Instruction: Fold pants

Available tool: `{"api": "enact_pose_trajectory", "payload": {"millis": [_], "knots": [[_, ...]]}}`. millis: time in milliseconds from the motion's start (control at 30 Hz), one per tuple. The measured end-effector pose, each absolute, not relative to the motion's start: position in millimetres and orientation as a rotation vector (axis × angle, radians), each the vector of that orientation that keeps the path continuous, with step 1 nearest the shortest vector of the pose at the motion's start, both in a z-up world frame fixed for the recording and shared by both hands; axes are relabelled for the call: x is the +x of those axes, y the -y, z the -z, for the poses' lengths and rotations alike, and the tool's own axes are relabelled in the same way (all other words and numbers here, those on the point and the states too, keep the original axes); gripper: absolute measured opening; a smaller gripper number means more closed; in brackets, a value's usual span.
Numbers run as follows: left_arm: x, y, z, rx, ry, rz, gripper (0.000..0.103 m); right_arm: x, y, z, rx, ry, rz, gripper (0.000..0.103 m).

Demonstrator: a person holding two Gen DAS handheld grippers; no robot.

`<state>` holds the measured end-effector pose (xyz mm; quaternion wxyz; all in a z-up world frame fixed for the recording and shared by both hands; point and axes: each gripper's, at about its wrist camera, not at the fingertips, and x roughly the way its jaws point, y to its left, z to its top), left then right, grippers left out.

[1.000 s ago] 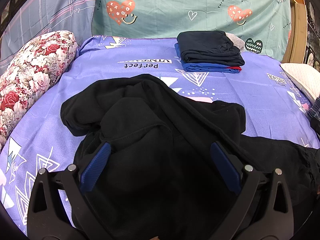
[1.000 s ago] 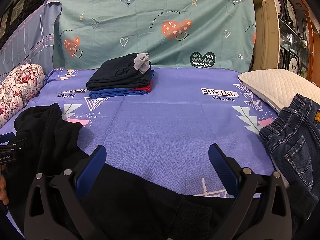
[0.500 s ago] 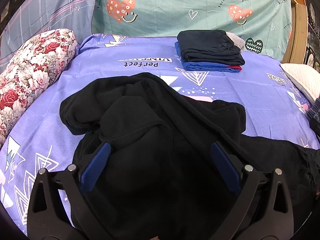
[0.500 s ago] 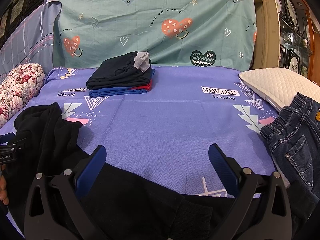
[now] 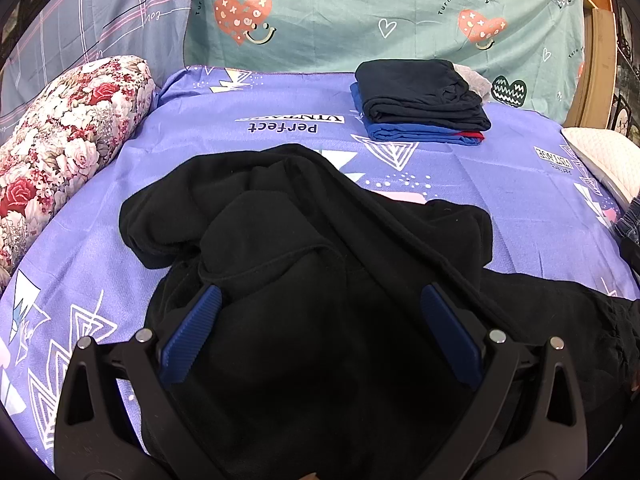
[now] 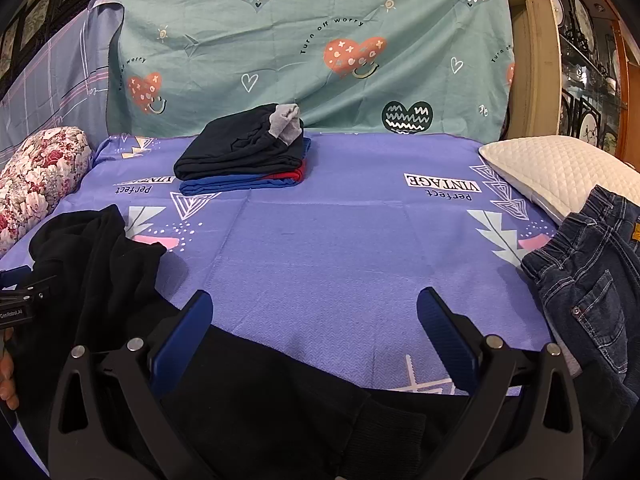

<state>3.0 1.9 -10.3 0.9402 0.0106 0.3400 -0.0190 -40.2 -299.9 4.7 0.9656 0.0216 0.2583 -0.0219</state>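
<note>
Black pants (image 5: 304, 280) rumpled on bed (image 5: 240, 152); flattening not begun.
Left gripper (image 5: 320, 320), right gripper (image 6: 316, 320) released; next, pinch waistband and cuff.

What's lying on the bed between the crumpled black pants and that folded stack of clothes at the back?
Nothing but bare purple bedsheet between the black pants and the folded stack, shown in both views.

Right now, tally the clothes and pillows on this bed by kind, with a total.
Loose black pants: 1
Loose denim jeans: 1
Folded garments in the stack: at least 3 layers (dark top, blue, red), plus a grey piece on top
Pillows: 2, floral and white quilted
Total: at least 7
</note>
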Motion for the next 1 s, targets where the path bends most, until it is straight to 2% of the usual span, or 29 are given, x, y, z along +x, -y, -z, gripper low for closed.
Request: {"api": "enact_pose_trajectory", "payload": {"millis": [133, 300, 467, 533, 633, 700, 767, 833, 1000], "knots": [[3.2, -2.2, 10.4, 0.018, -0.695, 0.041, 0.101, -41.0, 296.4, -6.9, 0.035, -0.513, 0.013, 0.102], [1.6, -11.2, 6.1, -0.023, -0.699, 0.04, 0.101, -60.3, 270.7, -17.6, 0.055, -0.473, -0.333, 0.102], [-12.2, -34.0, -3.3, -0.033, -0.704, 0.004, 0.101, -84.2, 186.3, -18.3, -0.281, -0.556, -0.507, 0.102], [-21.9, -49.0, -7.4, -0.018, -0.699, -0.035, 0.101, -82.5, 170.4, -13.3, -0.344, -0.584, -0.52, 0.102], [-34.4, -75.9, -10.9, -0.039, -0.71, -0.079, 0.101, -53.9, 159.1, 1.8, -0.348, -0.747, -0.492, 0.102], [-38.2, -92.8, -11.2, -0.062, -0.731, -0.099, 0.101, -35.2, 157.2, 13.7, -0.376, -0.84, -0.451, 0.088], [-40.1, -105.1, -10.5, -0.07, -0.748, -0.122, 0.101, -23.8, 156.8, 18.1, -0.388, -0.901, -0.521, 0.002], [-40.0, -117.2, -12.1, -0.062, -0.752, -0.158, 0.101, -10.4, 166.3, 10.3, -0.342, -0.906, -0.55, 0.003], [-26.0, -134.2, -19.9, -0.073, -0.761, -0.197, 0.101, 53.0, 281.9, -59.4, -0.119, -0.69, -0.245, 0.003]]}}
